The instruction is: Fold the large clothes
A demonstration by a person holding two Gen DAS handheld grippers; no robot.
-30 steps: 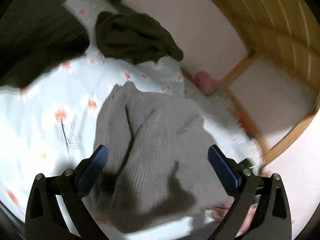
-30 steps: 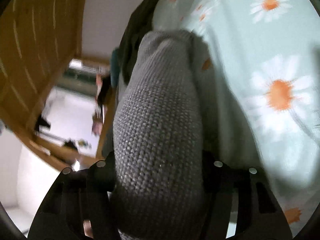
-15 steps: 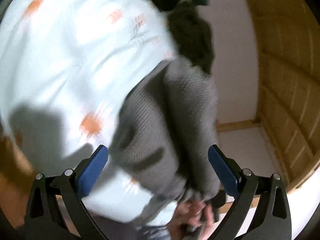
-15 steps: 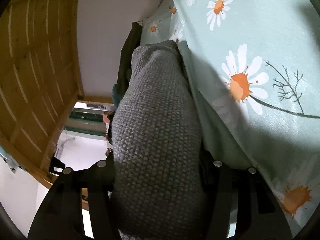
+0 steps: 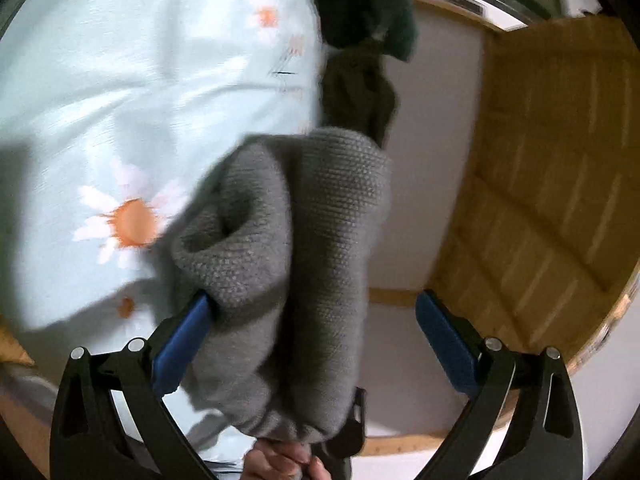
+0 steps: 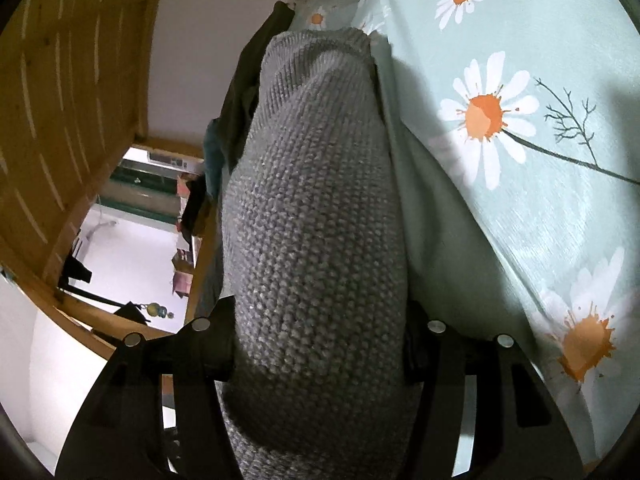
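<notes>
A grey knit sweater [image 5: 320,220] hangs bunched off the edge of a bed with a daisy-print sheet [image 5: 120,100]. My left gripper [image 5: 314,300] is open around it: the left blue pad [image 5: 184,336] touches a fold, while the right pad [image 5: 444,340] stands apart from the knit. A hand [image 5: 280,460] shows below, at the black tip of the other gripper. In the right wrist view the sweater [image 6: 316,240] fills the space between the jaws as a thick roll. My right gripper [image 6: 320,308] is shut on it, its pads hidden by the knit.
A dark green garment [image 5: 356,92] lies heaped at the bed's edge beyond the sweater, also seen as a dark garment [image 6: 240,92] in the right wrist view. Wooden slats [image 5: 560,180] and a white wall [image 5: 432,140] stand beside the bed. The sheet [image 6: 520,160] stretches away to the right.
The left gripper has rolled and dropped toward the sweater, which now sits between its open jaws. The right gripper keeps its grip and has shifted a little along the bed's edge.
</notes>
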